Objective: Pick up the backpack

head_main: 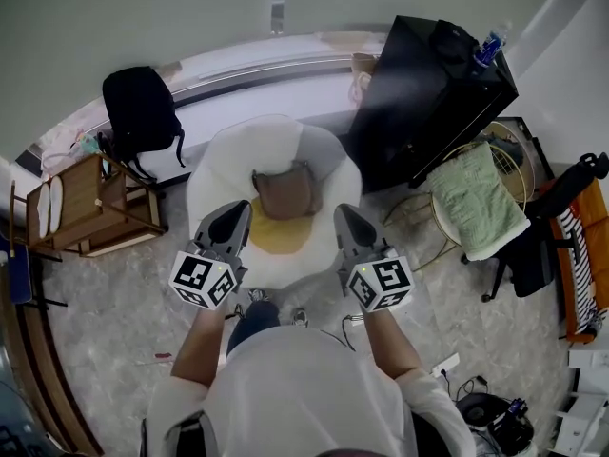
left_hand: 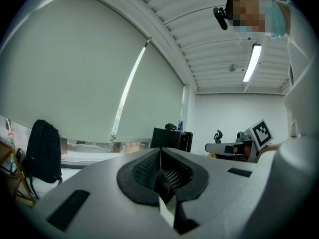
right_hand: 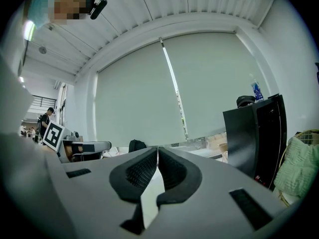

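The black backpack (head_main: 141,112) stands upright against the low window ledge at the back left, above a wooden rack. It also shows at the left edge of the left gripper view, as the backpack (left_hand: 42,151), and as a small dark backpack (right_hand: 137,145) far off in the right gripper view. My left gripper (head_main: 231,222) and right gripper (head_main: 354,222) are held side by side over a white round seat, well short of the backpack. The left gripper (left_hand: 160,151) has its jaws shut with nothing between them. The right gripper (right_hand: 157,151) is also shut and empty.
The white round seat (head_main: 214,174) carries a brown cushion (head_main: 285,190). A wooden rack (head_main: 90,208) stands at the left below the backpack. A tall black cabinet (head_main: 428,93) with a blue bottle (head_main: 488,48) stands at the right, next to a green towel (head_main: 473,198) on a wire chair.
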Motion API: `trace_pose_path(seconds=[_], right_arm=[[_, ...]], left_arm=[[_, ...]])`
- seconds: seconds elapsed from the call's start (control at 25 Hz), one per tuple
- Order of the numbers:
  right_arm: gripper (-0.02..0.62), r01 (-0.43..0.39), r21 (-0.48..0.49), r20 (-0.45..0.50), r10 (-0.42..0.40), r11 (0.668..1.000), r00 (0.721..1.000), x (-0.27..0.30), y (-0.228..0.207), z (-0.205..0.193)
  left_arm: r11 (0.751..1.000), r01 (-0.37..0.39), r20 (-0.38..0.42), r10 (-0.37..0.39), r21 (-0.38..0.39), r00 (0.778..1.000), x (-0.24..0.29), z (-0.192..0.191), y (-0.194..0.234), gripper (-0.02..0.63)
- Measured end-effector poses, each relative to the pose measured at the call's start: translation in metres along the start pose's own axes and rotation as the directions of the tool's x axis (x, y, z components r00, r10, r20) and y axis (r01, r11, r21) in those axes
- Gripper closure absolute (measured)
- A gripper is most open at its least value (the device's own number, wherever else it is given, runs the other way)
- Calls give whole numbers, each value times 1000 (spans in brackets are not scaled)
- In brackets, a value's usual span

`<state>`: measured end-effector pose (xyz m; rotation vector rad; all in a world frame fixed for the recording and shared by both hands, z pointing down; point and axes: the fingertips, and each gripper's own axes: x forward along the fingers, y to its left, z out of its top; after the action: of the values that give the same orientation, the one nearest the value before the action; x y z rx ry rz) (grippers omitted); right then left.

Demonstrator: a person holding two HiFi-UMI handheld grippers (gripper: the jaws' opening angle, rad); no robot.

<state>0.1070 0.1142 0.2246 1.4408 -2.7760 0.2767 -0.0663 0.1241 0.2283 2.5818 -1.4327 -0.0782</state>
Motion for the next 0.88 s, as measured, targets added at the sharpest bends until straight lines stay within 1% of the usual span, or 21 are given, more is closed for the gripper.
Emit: trace_pose_path(seconds=[0.32, 0.56, 0.68, 0.88], right_arm=[[565, 71, 6, 7, -71, 997, 997, 56, -5, 6], [565, 120, 1, 36, -120, 993, 992, 94, -2, 9], [565, 124, 0, 37, -124, 992, 992, 108, -4, 8], [565, 112, 2, 25, -112, 994, 993, 126, -17, 6]], left_arm=[[997, 70, -32, -71, -27, 997, 36, 0, 53, 574], [990, 136, -34, -137, -23, 990, 54, 5, 89, 574], [990, 138, -40, -138, -21, 990, 64, 4, 104, 574], [992, 123, -46, -124, -23, 991, 79, 2, 115, 574]])
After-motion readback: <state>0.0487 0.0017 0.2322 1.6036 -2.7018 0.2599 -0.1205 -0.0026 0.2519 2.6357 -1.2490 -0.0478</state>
